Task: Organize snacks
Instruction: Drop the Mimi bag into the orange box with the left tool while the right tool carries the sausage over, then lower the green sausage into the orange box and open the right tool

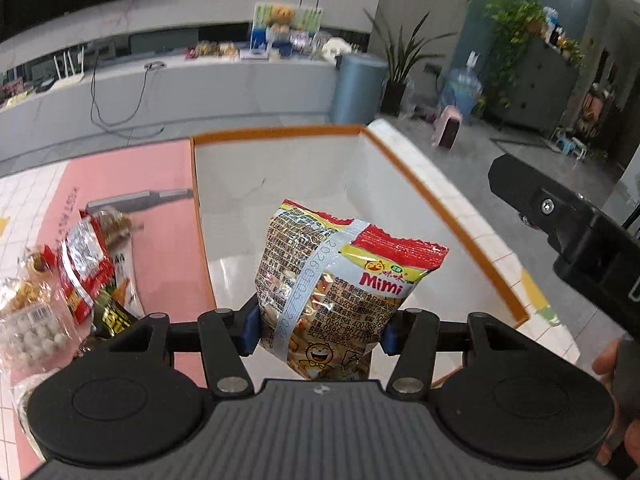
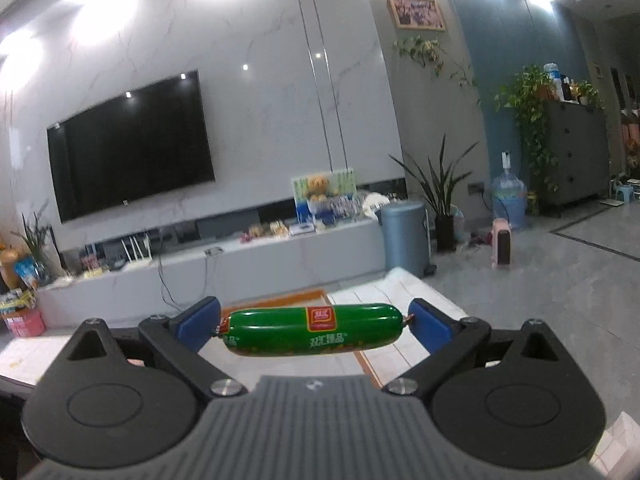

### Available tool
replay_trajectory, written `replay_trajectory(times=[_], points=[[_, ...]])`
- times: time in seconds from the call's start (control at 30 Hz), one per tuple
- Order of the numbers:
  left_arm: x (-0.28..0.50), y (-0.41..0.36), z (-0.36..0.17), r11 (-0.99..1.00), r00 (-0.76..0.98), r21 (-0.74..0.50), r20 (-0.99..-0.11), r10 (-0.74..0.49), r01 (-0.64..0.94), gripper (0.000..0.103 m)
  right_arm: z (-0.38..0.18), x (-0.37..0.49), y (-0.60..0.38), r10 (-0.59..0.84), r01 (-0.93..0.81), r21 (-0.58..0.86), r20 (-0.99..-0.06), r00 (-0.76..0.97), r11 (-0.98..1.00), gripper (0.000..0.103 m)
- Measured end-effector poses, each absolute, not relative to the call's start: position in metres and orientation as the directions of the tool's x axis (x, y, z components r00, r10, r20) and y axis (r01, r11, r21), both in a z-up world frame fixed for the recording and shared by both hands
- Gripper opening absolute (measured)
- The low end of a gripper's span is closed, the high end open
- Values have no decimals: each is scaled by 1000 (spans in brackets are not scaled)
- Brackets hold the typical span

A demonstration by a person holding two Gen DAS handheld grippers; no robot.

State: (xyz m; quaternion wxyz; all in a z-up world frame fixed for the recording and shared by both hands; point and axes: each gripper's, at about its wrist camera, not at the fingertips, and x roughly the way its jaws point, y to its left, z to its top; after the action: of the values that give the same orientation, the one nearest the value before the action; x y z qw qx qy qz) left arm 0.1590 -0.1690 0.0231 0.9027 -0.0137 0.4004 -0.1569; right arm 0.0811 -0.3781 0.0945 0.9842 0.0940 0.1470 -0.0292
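My left gripper is shut on a Mimi snack bag, red, yellow and silver, held upright above the white box with an orange rim. The box's white floor shows bare behind the bag. My right gripper is shut on a green sausage with a red label, gripped end to end between the blue pads and held in the air above the table. The right gripper's black body shows at the right edge of the left wrist view, beside the box.
A pile of loose snack packs lies on the pink mat left of the box. The white tiled table ends just past the box. Beyond are a TV bench, a grey bin and plants.
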Motion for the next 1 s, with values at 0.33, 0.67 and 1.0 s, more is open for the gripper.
replay_trajectory(times=[0.33,0.67,1.0], points=[[151,-176,19,960,618,-118,-743,-255,254,66,77,97,-358,-13,69,133,-386,922,989,97],[131,-176,36,954,634,-87,-729,-256,286,88,79,99,-357,-7,69,138,-406,914,988,97],[110,-150,58,966,682,-44,-700,-212,255,94,81,103,-357,53,25,173,-430,901,985,97]])
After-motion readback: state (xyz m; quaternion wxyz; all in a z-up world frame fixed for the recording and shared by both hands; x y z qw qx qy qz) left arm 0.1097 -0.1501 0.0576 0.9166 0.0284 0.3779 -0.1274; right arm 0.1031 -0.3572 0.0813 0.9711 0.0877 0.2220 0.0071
